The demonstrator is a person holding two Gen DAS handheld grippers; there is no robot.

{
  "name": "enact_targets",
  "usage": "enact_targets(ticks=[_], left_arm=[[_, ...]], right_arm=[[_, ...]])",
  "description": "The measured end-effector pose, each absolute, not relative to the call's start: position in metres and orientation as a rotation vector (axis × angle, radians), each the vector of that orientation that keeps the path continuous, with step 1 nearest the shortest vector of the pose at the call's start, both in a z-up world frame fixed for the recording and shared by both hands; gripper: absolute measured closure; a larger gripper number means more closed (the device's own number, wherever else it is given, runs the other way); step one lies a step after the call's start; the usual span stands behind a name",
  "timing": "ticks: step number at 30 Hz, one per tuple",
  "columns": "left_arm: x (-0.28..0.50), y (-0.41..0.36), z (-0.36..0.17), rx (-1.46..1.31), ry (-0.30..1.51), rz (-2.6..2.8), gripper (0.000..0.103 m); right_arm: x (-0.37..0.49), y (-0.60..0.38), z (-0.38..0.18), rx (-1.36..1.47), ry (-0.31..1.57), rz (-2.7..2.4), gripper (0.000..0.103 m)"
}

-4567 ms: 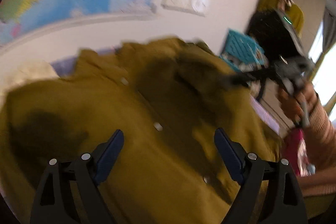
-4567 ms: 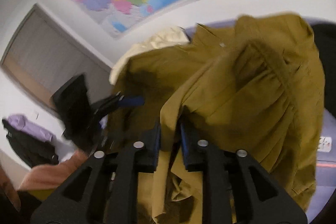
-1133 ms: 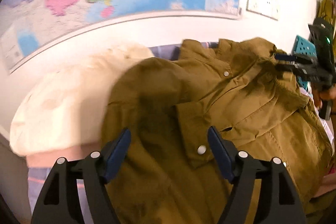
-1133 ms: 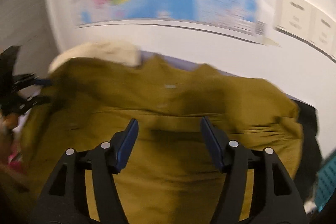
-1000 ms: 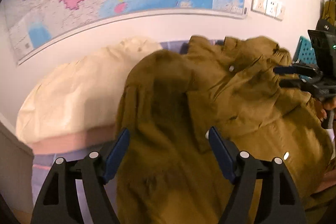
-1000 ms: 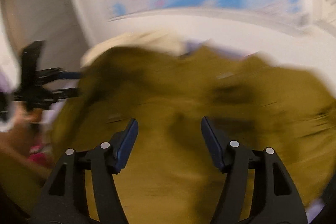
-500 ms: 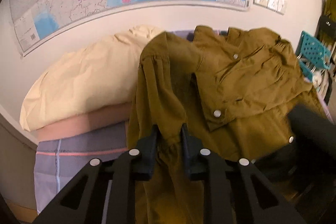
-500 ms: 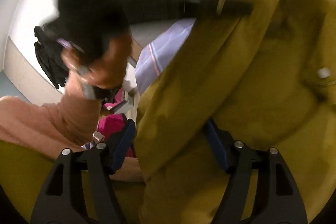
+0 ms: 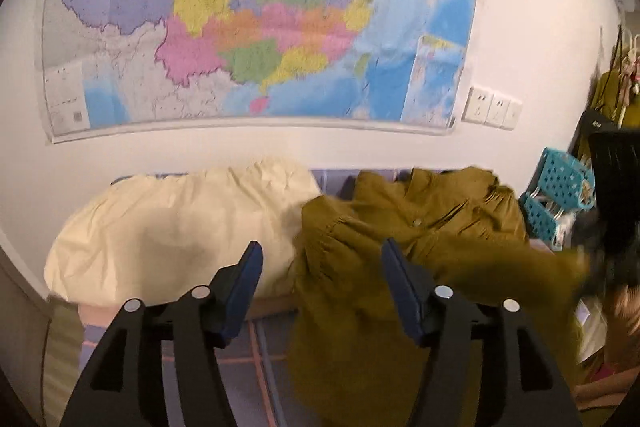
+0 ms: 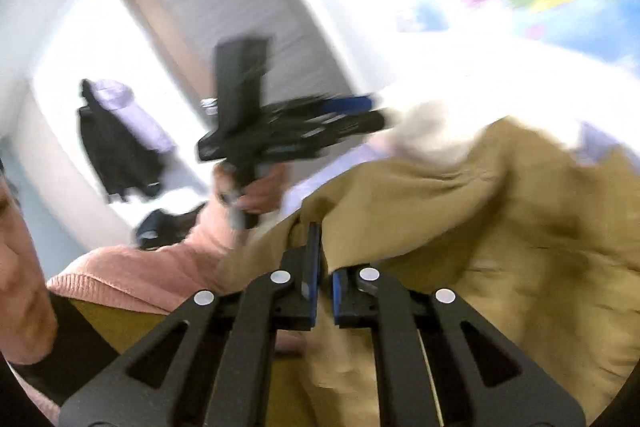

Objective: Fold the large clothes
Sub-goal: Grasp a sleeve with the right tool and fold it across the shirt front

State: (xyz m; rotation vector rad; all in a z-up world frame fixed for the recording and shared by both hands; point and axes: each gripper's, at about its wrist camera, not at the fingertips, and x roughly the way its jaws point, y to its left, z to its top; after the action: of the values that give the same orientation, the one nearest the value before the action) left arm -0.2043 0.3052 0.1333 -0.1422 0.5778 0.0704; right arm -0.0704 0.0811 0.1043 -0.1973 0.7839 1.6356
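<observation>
Olive button-front jacket (image 9: 404, 247) is lying rumpled on the bed, beside the cream pillow (image 9: 180, 227). Right gripper (image 10: 324, 281), just closed, is pinching its hem edge. Left gripper (image 9: 322, 291), just reopened, is hanging spread and empty. Cloth looks soft, droopy, fairly heavy; seams and hem corners probably give the surest hold.

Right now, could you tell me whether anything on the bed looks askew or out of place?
Yes: the olive shirt is not lying flat. It sits bunched beside the cream pillow, and one edge is drawn off toward the right gripper, whose jaws have just closed on the cloth. The left gripper has just opened, holding nothing.
</observation>
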Motion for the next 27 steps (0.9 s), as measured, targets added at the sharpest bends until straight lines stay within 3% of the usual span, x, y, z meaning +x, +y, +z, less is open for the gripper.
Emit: enact_targets(ticks=[3, 4, 5, 7, 12, 21, 24, 25, 26, 27], left_arm=[[-0.191, 0.296, 0.118, -0.116, 0.616, 0.076, 0.042], [-0.186, 0.294, 0.109, -0.117, 0.641, 0.066, 0.042], [-0.178, 0.29, 0.096, -0.12, 0.675, 0.058, 0.042], [-0.164, 0.284, 0.076, -0.108, 0.735, 0.059, 0.042], [-0.131, 0.265, 0.04, -0.036, 0.838, 0.092, 0.042], [-0.1, 0.251, 0.042, 0.019, 0.818, 0.097, 0.037], [-0.088, 0.242, 0.037, 0.017, 0.822, 0.087, 0.037], [-0.086, 0.24, 0.034, 0.013, 0.827, 0.082, 0.037], [-0.083, 0.237, 0.031, 0.011, 0.836, 0.078, 0.037], [-0.08, 0.233, 0.028, 0.013, 0.846, 0.079, 0.037]], right_arm=[[-0.04, 0.049, 0.111, -0.29, 0.802, 1.464, 0.085], [-0.028, 0.04, 0.103, -0.332, 0.817, 1.381, 0.072], [-0.026, 0.038, 0.097, -0.333, 0.827, 1.327, 0.051], [-0.006, 0.02, 0.072, -0.332, 0.871, 1.171, 0.032], [0.023, -0.035, 0.025, -0.182, 0.844, 1.034, 0.016], [0.001, -0.108, -0.059, 0.043, 0.923, 0.986, 0.011], [-0.016, -0.111, -0.078, 0.079, 0.91, 0.991, 0.016], [-0.019, -0.106, -0.082, 0.076, 0.909, 0.998, 0.037], [-0.023, -0.105, -0.082, 0.08, 0.887, 1.008, 0.065], [-0.024, -0.107, -0.081, 0.102, 0.872, 1.029, 0.073]])
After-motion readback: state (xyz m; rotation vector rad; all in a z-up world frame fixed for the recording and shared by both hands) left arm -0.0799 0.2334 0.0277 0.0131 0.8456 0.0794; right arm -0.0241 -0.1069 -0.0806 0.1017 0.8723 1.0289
